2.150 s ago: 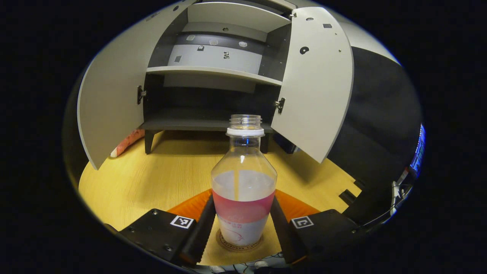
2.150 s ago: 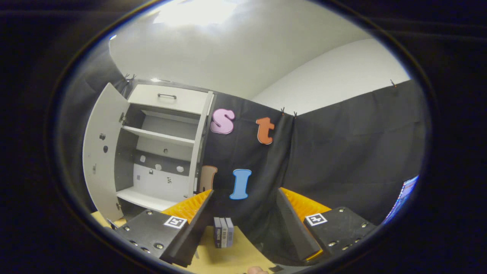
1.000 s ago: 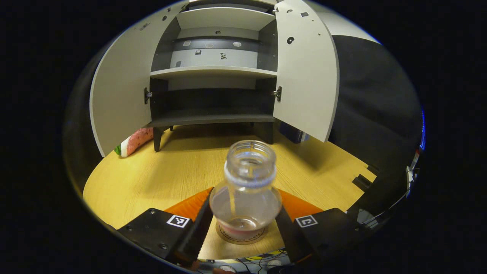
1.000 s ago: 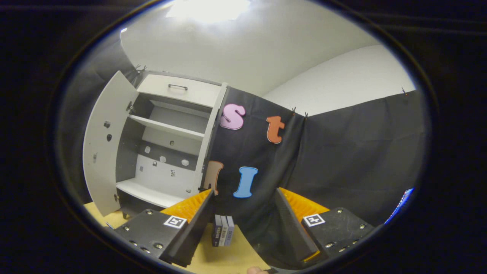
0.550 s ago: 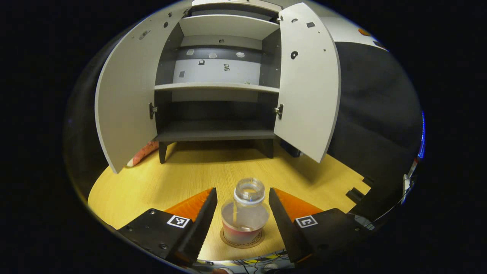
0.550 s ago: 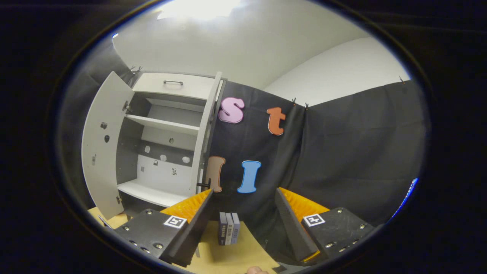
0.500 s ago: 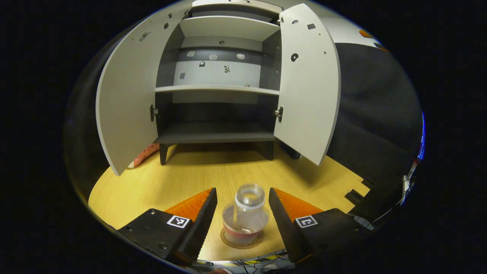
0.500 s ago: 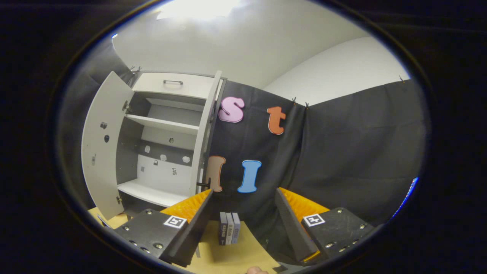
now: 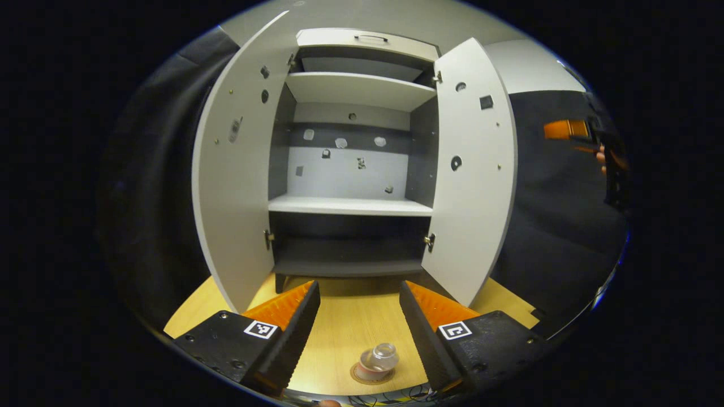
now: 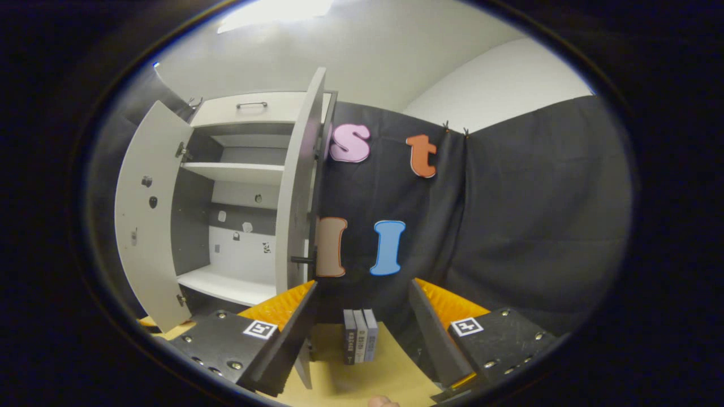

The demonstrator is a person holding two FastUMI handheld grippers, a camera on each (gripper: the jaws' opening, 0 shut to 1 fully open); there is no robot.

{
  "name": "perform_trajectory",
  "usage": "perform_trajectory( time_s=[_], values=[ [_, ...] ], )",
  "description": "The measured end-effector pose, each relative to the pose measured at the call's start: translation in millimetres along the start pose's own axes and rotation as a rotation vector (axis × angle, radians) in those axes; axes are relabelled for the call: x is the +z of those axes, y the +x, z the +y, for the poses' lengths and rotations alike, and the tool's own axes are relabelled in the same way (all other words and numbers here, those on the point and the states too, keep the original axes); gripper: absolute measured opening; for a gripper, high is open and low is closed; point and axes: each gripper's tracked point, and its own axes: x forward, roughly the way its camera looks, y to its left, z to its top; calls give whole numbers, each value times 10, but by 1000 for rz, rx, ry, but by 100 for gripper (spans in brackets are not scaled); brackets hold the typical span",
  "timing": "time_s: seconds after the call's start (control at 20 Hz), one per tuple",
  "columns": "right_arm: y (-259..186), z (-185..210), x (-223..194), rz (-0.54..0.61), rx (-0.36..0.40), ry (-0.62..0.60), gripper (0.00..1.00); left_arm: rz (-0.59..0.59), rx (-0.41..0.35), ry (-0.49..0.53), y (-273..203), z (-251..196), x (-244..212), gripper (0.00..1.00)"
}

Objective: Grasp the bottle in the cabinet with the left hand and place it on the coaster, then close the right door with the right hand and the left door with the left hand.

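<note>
A: Where do we log the bottle (image 9: pixel 380 359)?

B: Standing on the coaster (image 9: pixel 369 374), on the table (image 9: pixel 350 322) in front of the cabinet (image 9: pixel 350 169) and well clear of its legs; its open neck faces up; that spot leaves both doors room to swing.

A: And the left gripper (image 9: pixel 357 328)?

B: Fingers spread wide with nothing between them; it hangs above the bottle, on the side away from the cabinet, touching nothing; we judge the placing step done.

A: The doors?

B: Both stand open; the left door (image 9: pixel 240 181) and the right door (image 9: pixel 472 186) splay outward from the cabinet front; the shelves inside look bare.

A: So the right gripper (image 10: pixel 362 316) goes next?

B: We think so; its fingers are wide apart and hold nothing; it sits to the right of the cabinet, looking along the outer face of the right door (image 10: pixel 298 186), which we see nearly edge-on; a good place to push that face inward.

A: Anything near that path?

B: A few small books (image 10: pixel 357 334) stand on the table right of the cabinet, below the gripper, apart from the door as far as we can tell.
</note>
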Motion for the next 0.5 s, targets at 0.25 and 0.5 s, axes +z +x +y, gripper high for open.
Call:
perform_trajectory(
  time_s=[0.25,0.5],
  values=[
    [285,166,-205,30,29,38,96,-54,98,28,-90,339,583,88],
    [401,252,-259,35,37,31,96,-46,140,9,-157,505,853,88]
  ],
)
